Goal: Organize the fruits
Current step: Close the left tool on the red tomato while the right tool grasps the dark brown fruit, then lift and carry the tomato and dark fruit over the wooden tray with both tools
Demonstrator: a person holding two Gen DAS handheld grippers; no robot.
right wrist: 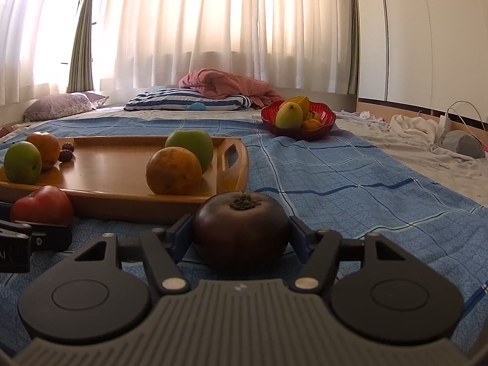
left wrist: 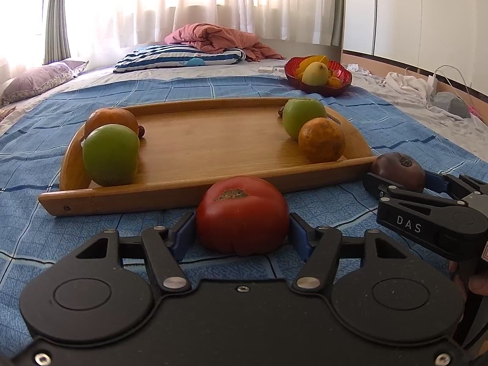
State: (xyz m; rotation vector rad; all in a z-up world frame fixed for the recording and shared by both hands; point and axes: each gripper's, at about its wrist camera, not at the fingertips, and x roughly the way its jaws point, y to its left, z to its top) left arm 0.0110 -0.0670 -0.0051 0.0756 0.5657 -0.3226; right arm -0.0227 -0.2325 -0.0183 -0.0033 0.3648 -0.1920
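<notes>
My left gripper [left wrist: 242,228] is clamped on the red tomato [left wrist: 242,213], both blue pads against its sides, fruit resting on the blue blanket [left wrist: 335,97] just before the tray's near rim. My right gripper [right wrist: 241,231] likewise grips the dark tomato [right wrist: 241,228] off the tray's right corner. Beyond: wooden tray [left wrist: 213,134] with a green apple [left wrist: 110,154] and an orange [left wrist: 111,119] at left, another apple [left wrist: 303,114] and orange [left wrist: 321,140] at right. Far right, a red bowl [left wrist: 341,84] of fruit.
</notes>
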